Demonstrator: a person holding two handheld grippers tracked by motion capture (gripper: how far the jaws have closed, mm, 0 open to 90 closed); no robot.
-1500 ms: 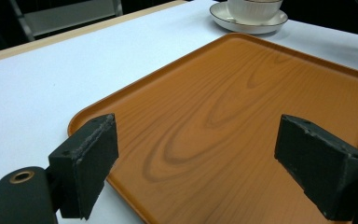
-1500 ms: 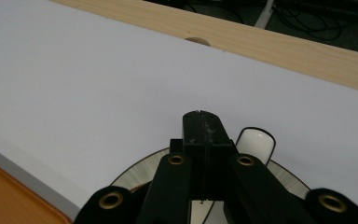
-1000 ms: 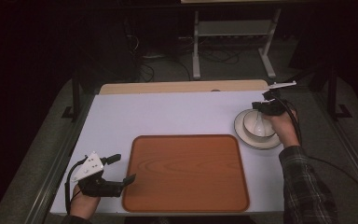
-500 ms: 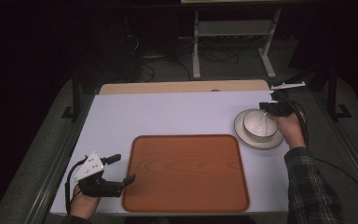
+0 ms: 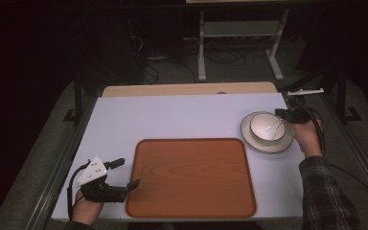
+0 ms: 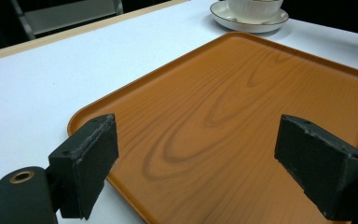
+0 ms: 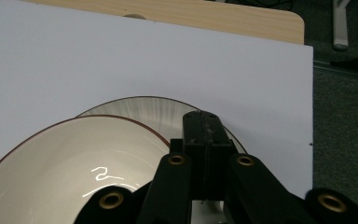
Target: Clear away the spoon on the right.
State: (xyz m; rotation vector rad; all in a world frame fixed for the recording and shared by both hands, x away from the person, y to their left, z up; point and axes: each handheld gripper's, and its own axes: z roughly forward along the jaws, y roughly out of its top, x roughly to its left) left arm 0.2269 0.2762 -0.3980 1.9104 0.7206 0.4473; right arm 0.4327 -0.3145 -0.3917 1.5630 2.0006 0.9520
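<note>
A wood-grained orange tray is seen lying flat on the white table, toward the person's side. At the table's right, well clear of the tray's far right corner, a white bowl is seated on a white plate with a dark rim line.

The left gripper is held low at the tray's near left corner — its jaws are spread wide, with nothing between them; the tray surface is visible through the gap in the left gripper view.

The right gripper is held at the bowl's right rim. In the right gripper view its jaws are pressed together above the rim — whether the rim itself is pinched between them cannot be told. The bowl is seen resting level within the plate.
</note>
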